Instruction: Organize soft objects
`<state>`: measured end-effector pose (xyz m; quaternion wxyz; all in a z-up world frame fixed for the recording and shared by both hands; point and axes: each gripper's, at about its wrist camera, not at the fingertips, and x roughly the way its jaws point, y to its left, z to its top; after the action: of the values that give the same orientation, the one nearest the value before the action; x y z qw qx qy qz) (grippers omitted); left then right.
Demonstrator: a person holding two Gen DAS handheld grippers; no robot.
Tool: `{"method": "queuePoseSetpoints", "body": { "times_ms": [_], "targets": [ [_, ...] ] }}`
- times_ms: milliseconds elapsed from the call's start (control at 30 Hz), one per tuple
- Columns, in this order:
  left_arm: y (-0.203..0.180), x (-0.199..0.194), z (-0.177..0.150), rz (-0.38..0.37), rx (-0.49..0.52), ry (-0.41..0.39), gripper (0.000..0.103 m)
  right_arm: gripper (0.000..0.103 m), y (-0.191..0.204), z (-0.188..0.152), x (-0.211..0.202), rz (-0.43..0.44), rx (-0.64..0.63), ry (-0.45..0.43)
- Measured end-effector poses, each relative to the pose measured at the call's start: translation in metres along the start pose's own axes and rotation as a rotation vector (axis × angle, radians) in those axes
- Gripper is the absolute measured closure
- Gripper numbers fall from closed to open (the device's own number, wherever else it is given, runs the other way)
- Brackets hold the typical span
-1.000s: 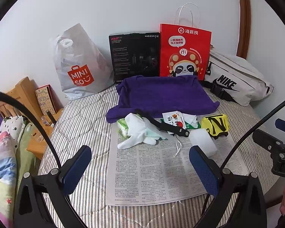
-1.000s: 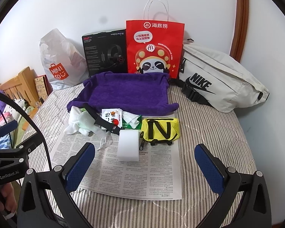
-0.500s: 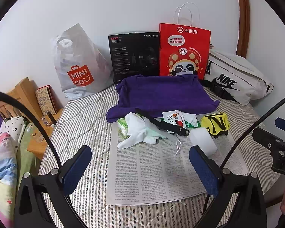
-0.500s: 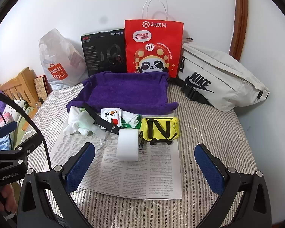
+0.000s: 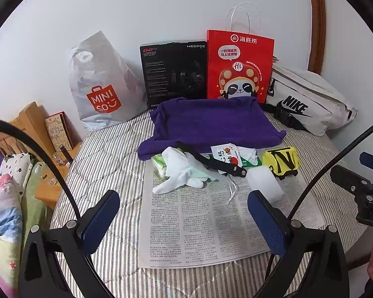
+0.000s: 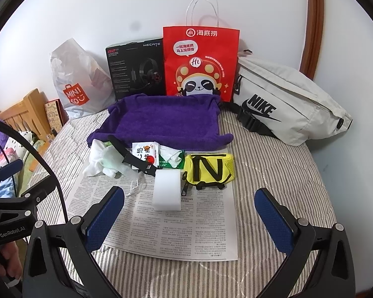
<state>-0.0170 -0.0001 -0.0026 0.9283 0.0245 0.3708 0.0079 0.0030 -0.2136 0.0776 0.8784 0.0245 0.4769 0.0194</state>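
You are working in a home bedroom: a bed (image 6: pixel 273 173) in a striped quilted cover is lying against the white wall, a wooden headboard (image 5: pixel 24 124) and patterned bedding (image 5: pixel 2 211) are showing at your left, shopping bags (image 5: pixel 99 87) leaning behind.

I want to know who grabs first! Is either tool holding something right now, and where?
Nothing is held. The left tool and the right tool are both wide open above the newspaper, touching none of the soft things.

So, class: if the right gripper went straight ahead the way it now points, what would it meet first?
Probably the yellow pouch on the newspaper. The open right gripper aims slightly right of the white sponge block, though depth is hard to judge.
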Motion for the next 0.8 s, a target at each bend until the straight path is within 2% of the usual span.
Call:
{"method": "queuePoseSetpoints", "body": {
  "times_ms": [167, 300, 467, 667, 800],
  "targets": [
    [0.0, 0.004, -0.003, -0.017, 0.006, 0.0, 0.0, 0.0, 0.0, 0.002, 0.0, 0.015, 0.004, -0.014],
    [0.0, 0.021, 0.002, -0.002, 0.017, 0.028, 0.0, 0.0, -0.003, 0.0, 0.008, 0.02, 0.006, -0.004],
    [0.016, 0.048, 0.002, 0.03, -0.008, 0.083, 0.0, 0.0, -0.01, -0.001, 0.025, 0.009, 0.018, 0.027],
    [0.048, 0.089, -0.006, 0.022, -0.082, 0.147, 0.0, 0.0, -0.022, -0.005, 0.046, 0.011, 0.033, 0.061],
    [0.055, 0.119, -0.008, 0.012, -0.09, 0.184, 0.0, 0.0, -0.028, -0.007, 0.064, 0.013, 0.037, 0.086]
  ]
}}
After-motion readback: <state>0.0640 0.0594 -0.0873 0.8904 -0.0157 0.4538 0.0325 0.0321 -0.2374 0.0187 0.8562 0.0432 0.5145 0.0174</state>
